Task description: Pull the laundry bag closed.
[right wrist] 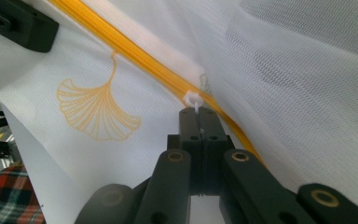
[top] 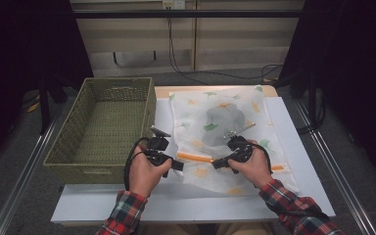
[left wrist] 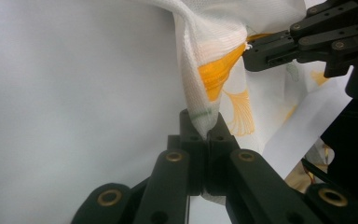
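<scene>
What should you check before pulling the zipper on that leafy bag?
1. Left gripper shut on the mesh laundry bag edge: ok.
2. Right gripper shut on the white zipper pull: ok.
3. Orange zipper runs straight between the grippers: ok.
4. Dark garment inside, away from the zipper: ok.
5. Wicker basket off the bag: ok.
6. Zipper teeth free of snags: cannot tell.

White ginkgo-print mesh bag (top: 225,122), orange zipper (top: 196,157)
</scene>
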`<state>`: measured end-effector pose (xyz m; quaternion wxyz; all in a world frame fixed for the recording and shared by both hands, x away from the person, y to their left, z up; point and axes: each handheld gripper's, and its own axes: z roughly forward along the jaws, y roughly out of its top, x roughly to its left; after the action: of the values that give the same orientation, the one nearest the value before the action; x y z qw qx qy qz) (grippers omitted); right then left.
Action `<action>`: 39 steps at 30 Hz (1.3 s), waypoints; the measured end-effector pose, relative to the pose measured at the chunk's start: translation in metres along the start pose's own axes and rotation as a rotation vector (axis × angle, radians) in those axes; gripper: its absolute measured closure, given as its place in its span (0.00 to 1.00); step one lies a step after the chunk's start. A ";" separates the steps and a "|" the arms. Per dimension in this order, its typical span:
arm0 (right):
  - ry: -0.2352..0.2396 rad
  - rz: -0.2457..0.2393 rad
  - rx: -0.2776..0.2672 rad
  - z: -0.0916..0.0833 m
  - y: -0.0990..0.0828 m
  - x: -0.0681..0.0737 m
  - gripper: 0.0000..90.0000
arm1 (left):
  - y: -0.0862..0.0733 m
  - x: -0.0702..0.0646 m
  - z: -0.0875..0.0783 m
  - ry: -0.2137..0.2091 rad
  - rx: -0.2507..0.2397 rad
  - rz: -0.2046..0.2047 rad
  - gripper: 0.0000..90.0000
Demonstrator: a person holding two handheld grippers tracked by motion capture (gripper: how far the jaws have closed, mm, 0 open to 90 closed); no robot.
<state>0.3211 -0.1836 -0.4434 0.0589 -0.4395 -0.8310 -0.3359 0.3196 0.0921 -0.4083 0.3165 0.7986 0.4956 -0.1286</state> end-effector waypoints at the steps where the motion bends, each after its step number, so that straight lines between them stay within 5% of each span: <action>1: -0.001 -0.004 0.002 0.000 0.000 0.000 1.00 | 0.000 0.001 -0.001 0.001 -0.002 0.007 0.99; 39: -0.012 0.014 0.007 -0.010 -0.005 -0.010 1.00 | 0.000 0.002 -0.006 0.002 -0.010 -0.006 0.99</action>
<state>0.3216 -0.1989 -0.4426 0.0579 -0.4468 -0.8295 -0.3301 0.3200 0.0974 -0.4052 0.3196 0.7955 0.4990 -0.1265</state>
